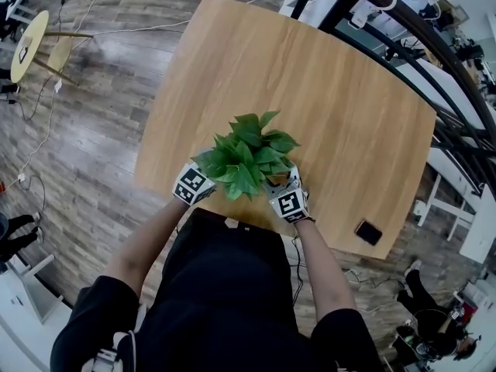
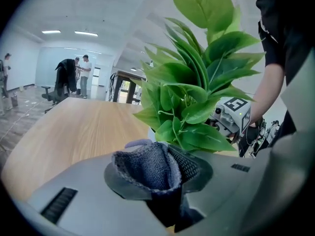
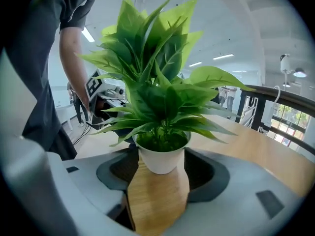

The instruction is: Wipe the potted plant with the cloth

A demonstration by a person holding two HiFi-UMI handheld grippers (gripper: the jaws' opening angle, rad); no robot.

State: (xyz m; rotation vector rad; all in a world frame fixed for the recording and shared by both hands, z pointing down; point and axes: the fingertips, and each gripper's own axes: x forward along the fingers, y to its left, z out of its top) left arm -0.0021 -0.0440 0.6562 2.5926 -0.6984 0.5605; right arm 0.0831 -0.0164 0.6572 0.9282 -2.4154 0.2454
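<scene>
Left of the potted plant [image 1: 248,157], the left gripper [image 2: 157,173] clamps a bunched grey cloth [image 2: 147,165] just beside the lowest leaves; wiping looks barely begun, most foliage seemingly left; right of the plant, the right gripper [image 3: 160,173] appears to clasp its white pot, contact hard to judge; from above, leaves hide both tips.

The potted plant [image 1: 249,155] is set on the table [image 1: 333,84], flanked on its left by the left gripper [image 2: 165,191] with the cloth [image 2: 147,165] clamped in it, enclosed at its base by the right gripper [image 3: 160,183], with a phone [image 1: 368,232] laid well to its right.
</scene>
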